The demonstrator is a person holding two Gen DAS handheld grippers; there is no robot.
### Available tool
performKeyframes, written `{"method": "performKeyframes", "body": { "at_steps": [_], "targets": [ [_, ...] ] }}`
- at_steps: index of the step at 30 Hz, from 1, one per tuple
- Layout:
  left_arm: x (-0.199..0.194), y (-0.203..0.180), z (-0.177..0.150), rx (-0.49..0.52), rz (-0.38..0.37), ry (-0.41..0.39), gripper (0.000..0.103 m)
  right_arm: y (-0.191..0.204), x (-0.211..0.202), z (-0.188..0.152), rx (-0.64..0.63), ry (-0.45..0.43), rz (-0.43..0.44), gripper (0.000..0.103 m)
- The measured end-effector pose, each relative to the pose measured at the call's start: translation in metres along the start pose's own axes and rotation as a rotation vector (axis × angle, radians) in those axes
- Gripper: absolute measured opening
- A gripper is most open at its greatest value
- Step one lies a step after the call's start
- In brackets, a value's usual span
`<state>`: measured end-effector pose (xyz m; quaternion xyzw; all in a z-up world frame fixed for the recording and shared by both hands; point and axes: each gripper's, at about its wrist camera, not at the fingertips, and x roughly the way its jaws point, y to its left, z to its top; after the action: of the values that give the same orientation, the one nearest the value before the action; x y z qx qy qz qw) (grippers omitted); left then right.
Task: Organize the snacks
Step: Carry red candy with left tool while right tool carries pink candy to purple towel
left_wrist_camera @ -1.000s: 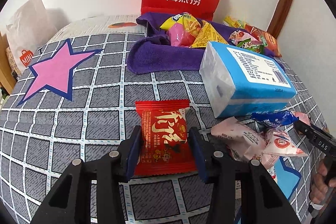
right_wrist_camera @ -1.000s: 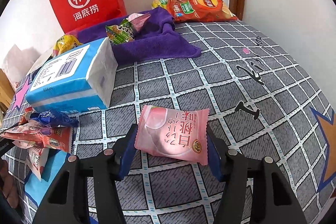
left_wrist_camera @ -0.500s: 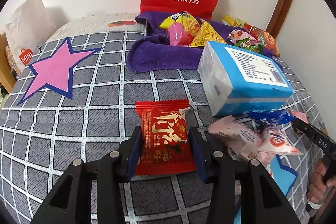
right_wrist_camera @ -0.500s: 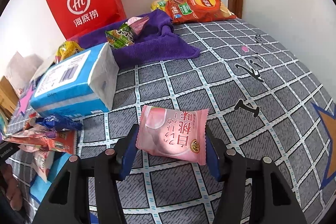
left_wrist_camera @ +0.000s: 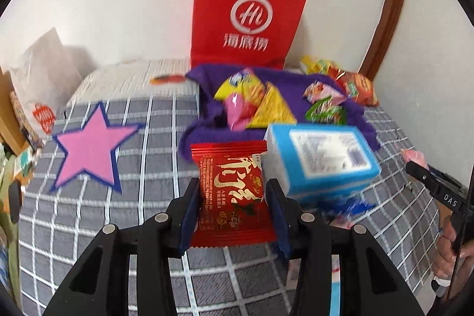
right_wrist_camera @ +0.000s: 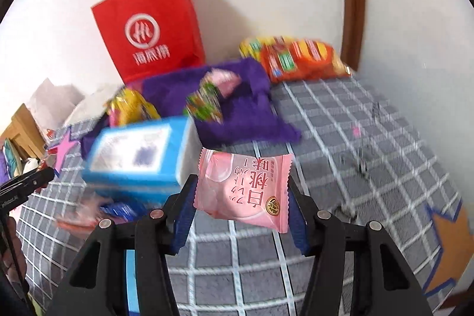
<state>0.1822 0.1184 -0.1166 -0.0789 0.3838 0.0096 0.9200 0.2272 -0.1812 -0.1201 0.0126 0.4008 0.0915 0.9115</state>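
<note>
My left gripper (left_wrist_camera: 232, 188) is shut on a red snack packet (left_wrist_camera: 229, 162) and holds it upright above the grey checked bed cover (left_wrist_camera: 89, 227). My right gripper (right_wrist_camera: 241, 185) is shut on a pink peach packet (right_wrist_camera: 237, 197), also clear of the cover. Behind both lies a purple towel (left_wrist_camera: 204, 135) with several snack bags (left_wrist_camera: 251, 102) on it. A red paper bag (left_wrist_camera: 248, 19) stands against the wall behind the towel. The other gripper's tip shows at each view's edge.
A blue tissue pack (left_wrist_camera: 323, 156) lies between the grippers, with loose snacks (right_wrist_camera: 118, 209) in front of it. Orange and yellow chip bags (right_wrist_camera: 299, 58) lie by the wooden door frame. A white shopping bag (left_wrist_camera: 41, 79) leans at the far left. A wall lies close on the right.
Both grippers have risen, lifting the red packet and the pink packet off the bed cover. The background now looks lower and blurred.
</note>
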Motion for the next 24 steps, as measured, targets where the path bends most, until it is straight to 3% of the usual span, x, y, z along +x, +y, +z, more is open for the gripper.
{"method": "performKeyframes", "body": {
  "at_steps": [6,12,24],
  "targets": [
    [-0.005,-0.008,0.039,0.02,0.005,-0.041,0.042,0.019,-0.011,0.049,-0.051,-0.058,0.02,0.055],
    [-0.011,-0.02,0.08,0.059,0.022,-0.104,0.042,0.032,0.0,0.091,-0.08,-0.051,0.007,0.055],
    [0.022,-0.032,0.15,0.035,-0.018,-0.135,0.042,0.054,0.034,0.165,-0.068,-0.053,0.116,0.055]
  ]
}}
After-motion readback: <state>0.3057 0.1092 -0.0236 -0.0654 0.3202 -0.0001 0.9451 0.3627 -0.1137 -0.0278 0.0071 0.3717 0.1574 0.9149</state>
